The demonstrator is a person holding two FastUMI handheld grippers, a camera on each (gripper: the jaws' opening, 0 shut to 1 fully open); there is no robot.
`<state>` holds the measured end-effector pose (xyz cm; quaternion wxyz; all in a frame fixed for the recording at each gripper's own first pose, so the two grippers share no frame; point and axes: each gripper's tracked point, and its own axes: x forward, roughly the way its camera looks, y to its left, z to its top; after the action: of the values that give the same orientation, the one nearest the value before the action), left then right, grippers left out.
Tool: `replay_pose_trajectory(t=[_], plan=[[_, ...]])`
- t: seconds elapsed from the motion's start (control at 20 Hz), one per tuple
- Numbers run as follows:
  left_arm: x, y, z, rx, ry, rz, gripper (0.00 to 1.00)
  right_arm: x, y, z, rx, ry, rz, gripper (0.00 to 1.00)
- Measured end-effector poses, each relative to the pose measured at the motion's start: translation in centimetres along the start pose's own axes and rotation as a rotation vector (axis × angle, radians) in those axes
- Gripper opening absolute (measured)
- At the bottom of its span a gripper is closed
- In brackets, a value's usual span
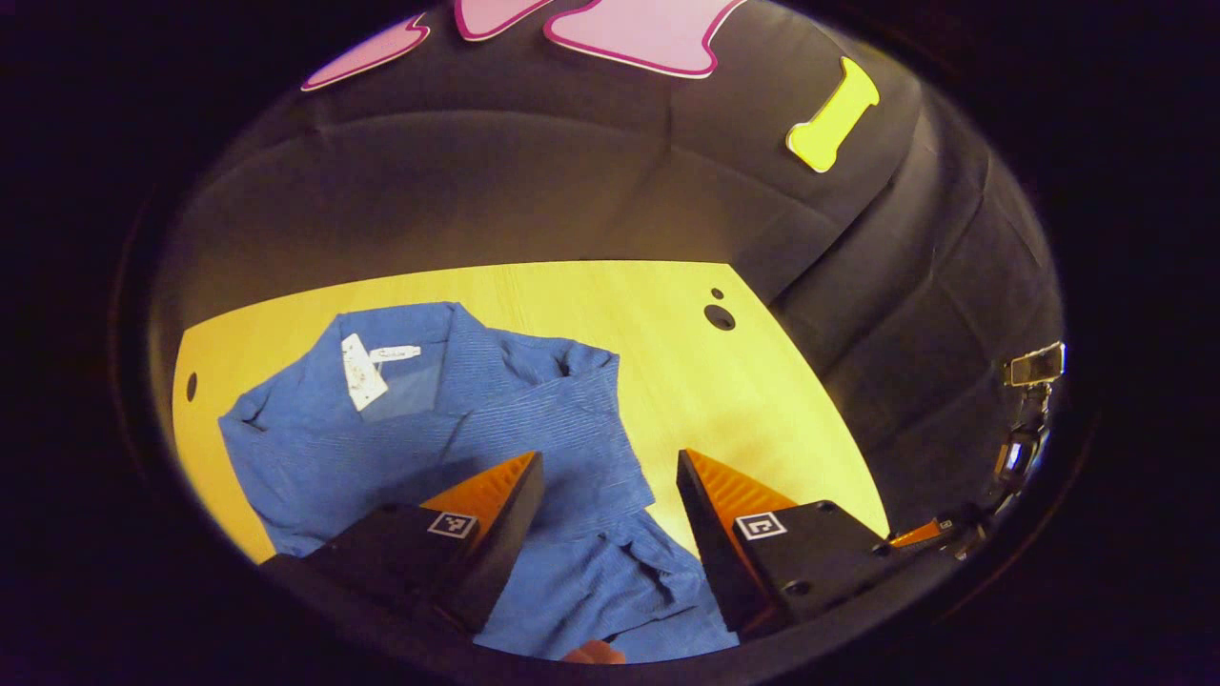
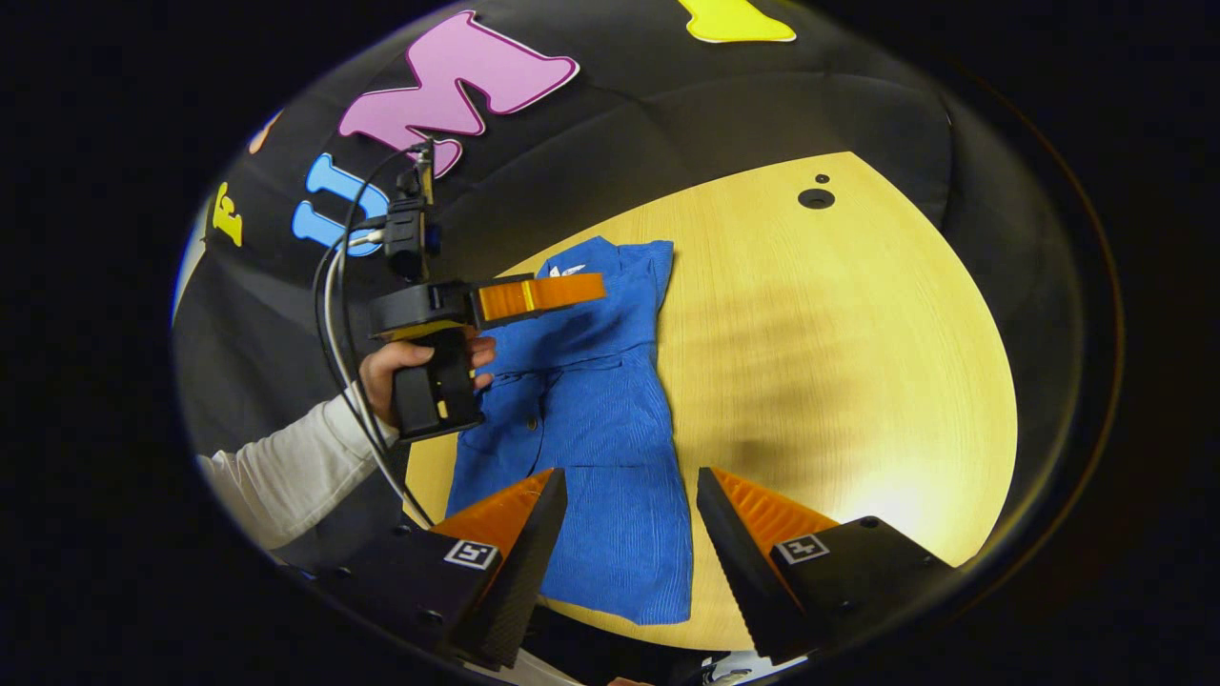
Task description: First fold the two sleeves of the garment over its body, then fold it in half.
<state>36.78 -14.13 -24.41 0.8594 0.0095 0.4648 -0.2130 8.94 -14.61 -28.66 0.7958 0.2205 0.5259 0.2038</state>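
Garment [image 2: 591,429]: blue shirt of finely ribbed, faintly striped cloth, lying flat on the table, already narrowed to a long strip with a straight right edge; collar end toward the far edge, hem near the near edge.
Collar [image 1: 419,353]: spread open in the left gripper view, lighter inner yoke showing.
Neck label [image 1: 363,373]: small white tag plus a narrow white strip beside it; print too small to read.
Sleeve [image 1: 534,429]: folded across the body, creased and slightly rumpled at its edges.
Table [image 2: 858,362]: pale wood-grain top with rounded outline; two dark round holes [image 2: 817,197] near the far edge; wide bare stretch to the right of the shirt.
Left gripper [image 1: 610,476]: fingers wide apart, nothing between them, above the shirt's right side; ridged wedge-shaped inner faces.
Right gripper [image 2: 629,495]: fingers wide apart, holding nothing, over the hem end near the table's near edge.
Hand [image 2: 400,367]: wrapped round the left gripper's handle, white sleeve [image 2: 286,472] behind, cables looping from the top.
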Motion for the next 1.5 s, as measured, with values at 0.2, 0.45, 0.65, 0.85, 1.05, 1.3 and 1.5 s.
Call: replay_pose_trajectory(t=[0.2, 0.45, 0.65, 0.85, 1.05, 1.3, 1.5], plan=[[-6.8, 3.0, -4.8, -0.011, 0.006, 0.056, 0.83, 0.7, 0.6, -1.2, -0.030, 0.025, -0.017, 0.89], [-15.0, 10.9, -16.6, -0.154, 0.137, 0.192, 0.83, 0.9, 3.3, -4.3, -0.088, 0.059, -0.044, 0.89], [-19.4, 16.5, -27.7, -0.202, 0.290, 0.322, 0.83, 1.8, 3.6, -9.8, -0.064, 0.159, -0.115, 0.89], [-21.7, 18.2, -35.2, -0.323, 0.429, 0.305, 0.83, 3.2, 1.7, -14.0, 0.039, 0.295, -0.184, 0.90], [-22.6, 19.2, -38.6, -0.340, 0.492, 0.301, 0.83, 2.9, -1.4, -17.0, 0.070, 0.381, -0.316, 0.90], [-22.3, 20.2, -42.1, -0.302, 0.570, 0.313, 0.84, 3.6, -2.8, -21.1, 0.124, 0.468, -0.380, 0.90], [-21.6, 19.5, -43.3, -0.282, 0.621, 0.282, 0.83, 4.0, -4.6, -21.9, 0.105, 0.492, -0.460, 0.90]])
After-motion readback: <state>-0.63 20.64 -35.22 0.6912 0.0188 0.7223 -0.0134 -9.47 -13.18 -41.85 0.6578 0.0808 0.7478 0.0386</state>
